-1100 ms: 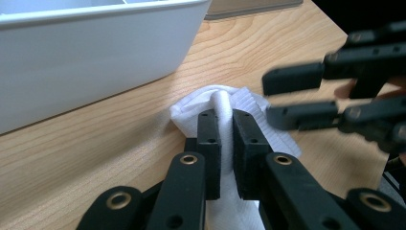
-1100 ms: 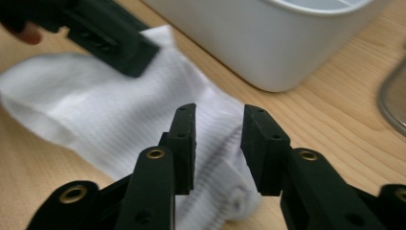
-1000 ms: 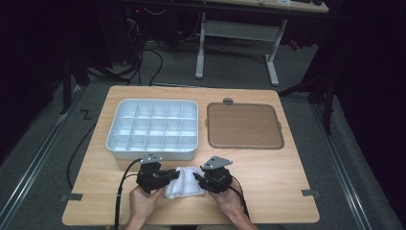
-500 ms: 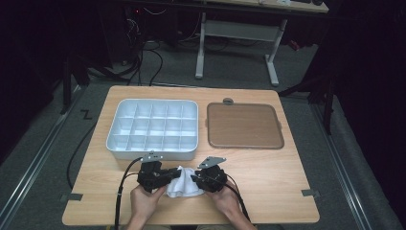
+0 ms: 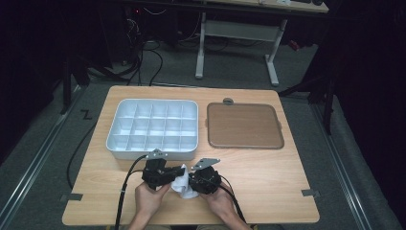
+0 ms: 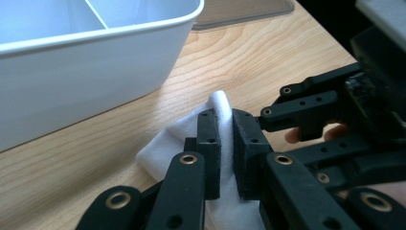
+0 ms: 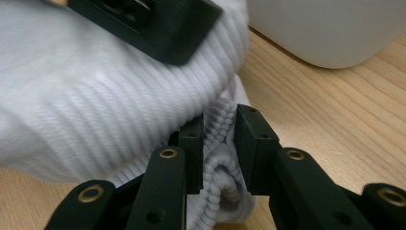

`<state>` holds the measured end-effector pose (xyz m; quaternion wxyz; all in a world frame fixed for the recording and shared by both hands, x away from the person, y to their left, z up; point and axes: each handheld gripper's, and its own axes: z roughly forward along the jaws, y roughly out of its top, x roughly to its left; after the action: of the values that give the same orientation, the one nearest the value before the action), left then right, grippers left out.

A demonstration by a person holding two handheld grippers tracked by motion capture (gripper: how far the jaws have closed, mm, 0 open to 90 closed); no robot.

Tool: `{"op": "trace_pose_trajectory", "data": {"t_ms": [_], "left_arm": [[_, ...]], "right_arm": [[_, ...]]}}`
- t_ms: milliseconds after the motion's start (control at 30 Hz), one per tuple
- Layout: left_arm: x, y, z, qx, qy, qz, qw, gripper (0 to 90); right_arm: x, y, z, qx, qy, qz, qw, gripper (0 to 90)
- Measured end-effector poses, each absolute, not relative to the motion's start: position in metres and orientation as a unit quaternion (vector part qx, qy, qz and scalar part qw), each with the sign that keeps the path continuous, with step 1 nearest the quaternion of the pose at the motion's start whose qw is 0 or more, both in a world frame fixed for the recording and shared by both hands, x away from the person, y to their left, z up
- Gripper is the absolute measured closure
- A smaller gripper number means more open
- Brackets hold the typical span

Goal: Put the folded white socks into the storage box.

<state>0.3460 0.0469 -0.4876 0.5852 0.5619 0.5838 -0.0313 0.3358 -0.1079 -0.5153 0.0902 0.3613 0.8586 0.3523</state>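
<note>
At the near edge of the desk, a white ribbed knit cloth, perhaps a sock, lay bunched between the two tools: the left hand-held gripper was clamped tight on a raised fold, and the right hand-held gripper, its jaws having just been closing, pinched the elastic ribbed edge. The cloth looked light, soft and limp, likely to sag and stretch, so the thicker ribbed edge seemed the surest hold. Beyond lay a white compartment tray and, rightward, a brown lid, the tray's near wall standing closest to any lift.
</note>
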Motion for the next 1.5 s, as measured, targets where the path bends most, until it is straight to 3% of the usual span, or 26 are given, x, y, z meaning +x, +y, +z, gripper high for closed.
{"op": "trace_pose_trajectory", "data": {"t_ms": [467,733,1167,1333,1500], "left_arm": [[0.348,0.045,-0.495,0.582,0.584,-0.005,0.566,83.0],[0.342,0.036,-0.490,0.587,0.571,-0.003,0.573,82.8],[0.345,0.025,-0.500,0.596,0.565,0.009,0.571,81.3],[0.346,0.024,-0.506,0.605,0.566,0.023,0.560,81.8],[0.346,0.021,-0.509,0.611,0.563,0.029,0.556,82.0]], "right_arm": [[0.329,-0.134,-0.501,0.375,0.843,0.376,0.088,68.2],[0.327,-0.130,-0.514,0.364,0.856,0.359,0.079,74.7],[0.335,-0.120,-0.517,0.352,0.859,0.364,0.078,76.4],[0.334,-0.124,-0.514,0.361,0.853,0.367,0.082,69.8],[0.325,-0.135,-0.507,0.369,0.843,0.380,0.091,68.7]]}}
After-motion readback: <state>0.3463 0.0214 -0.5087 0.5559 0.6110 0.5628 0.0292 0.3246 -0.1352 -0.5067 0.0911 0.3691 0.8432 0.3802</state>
